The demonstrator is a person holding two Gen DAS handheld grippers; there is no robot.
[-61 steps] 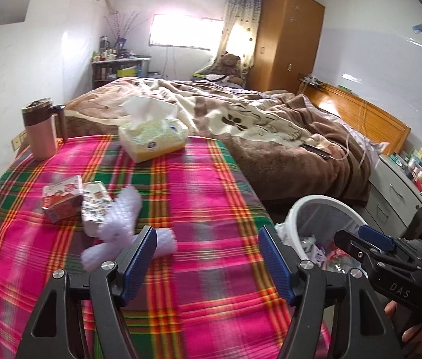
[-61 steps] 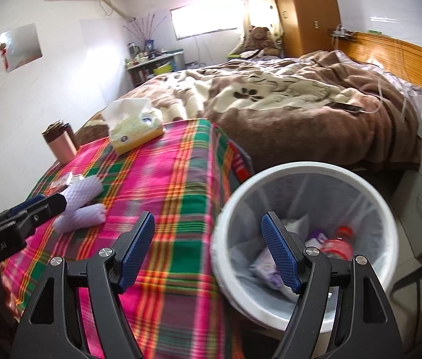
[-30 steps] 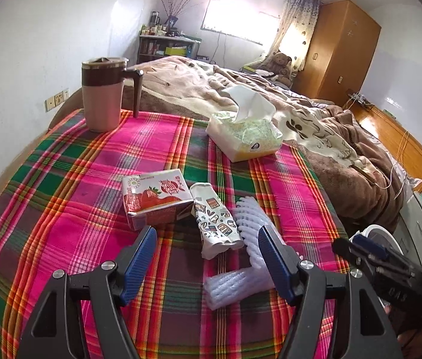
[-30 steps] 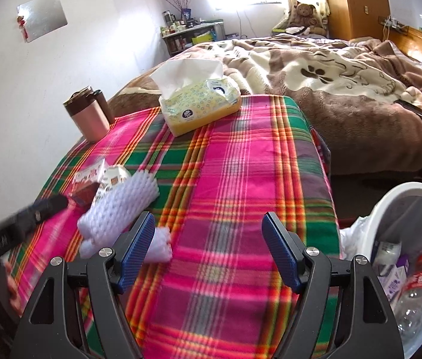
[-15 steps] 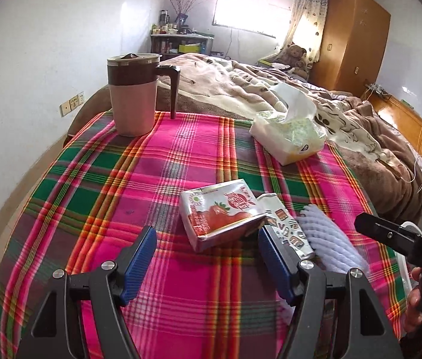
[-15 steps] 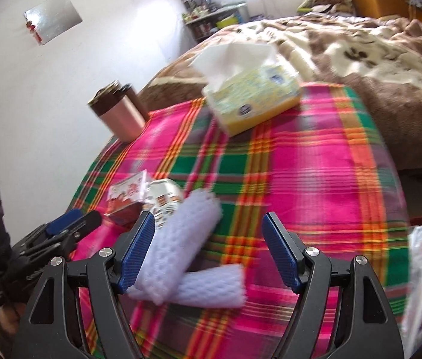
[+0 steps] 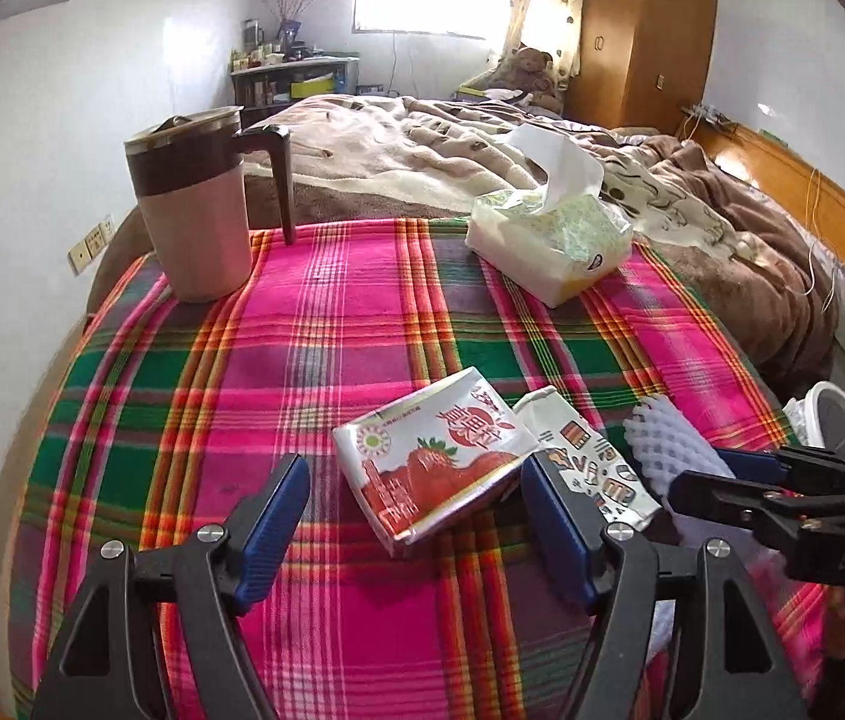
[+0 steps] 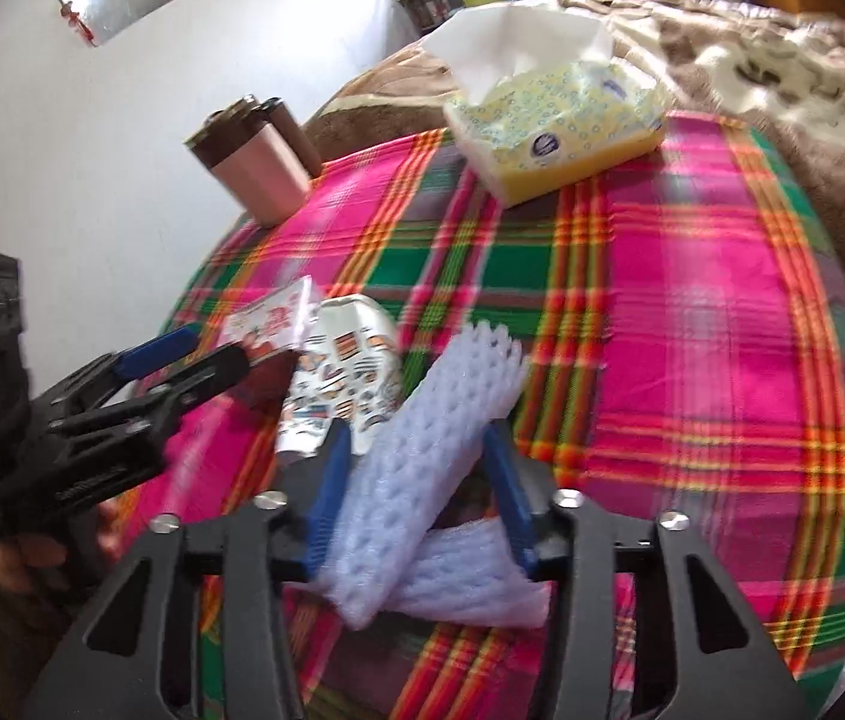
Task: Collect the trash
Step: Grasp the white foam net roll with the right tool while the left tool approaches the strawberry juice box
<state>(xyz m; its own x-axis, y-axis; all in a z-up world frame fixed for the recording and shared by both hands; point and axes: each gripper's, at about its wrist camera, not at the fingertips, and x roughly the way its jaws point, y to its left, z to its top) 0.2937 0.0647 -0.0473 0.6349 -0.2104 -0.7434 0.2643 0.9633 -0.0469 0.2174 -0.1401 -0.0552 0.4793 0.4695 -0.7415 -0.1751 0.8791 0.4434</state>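
Closing around 1 of 2 foam nets [image 8: 422,468] on the bench [image 8: 692,300], the right claw [image 8: 416,480] grips it; the left claw [image 7: 416,510] stands released around 1 juice carton [image 7: 434,462] beside 1 paper cup [image 7: 590,462].

Right claw [image 8: 416,480] just closed, pads pressing foam sleeve [image 8: 422,462].

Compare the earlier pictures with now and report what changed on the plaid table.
Both grippers swung from the bin to the table. The right gripper has just been closing on the upper foam net sleeve. The left gripper came to straddle the strawberry carton, jaws open. Mug and tissue pack stayed put.
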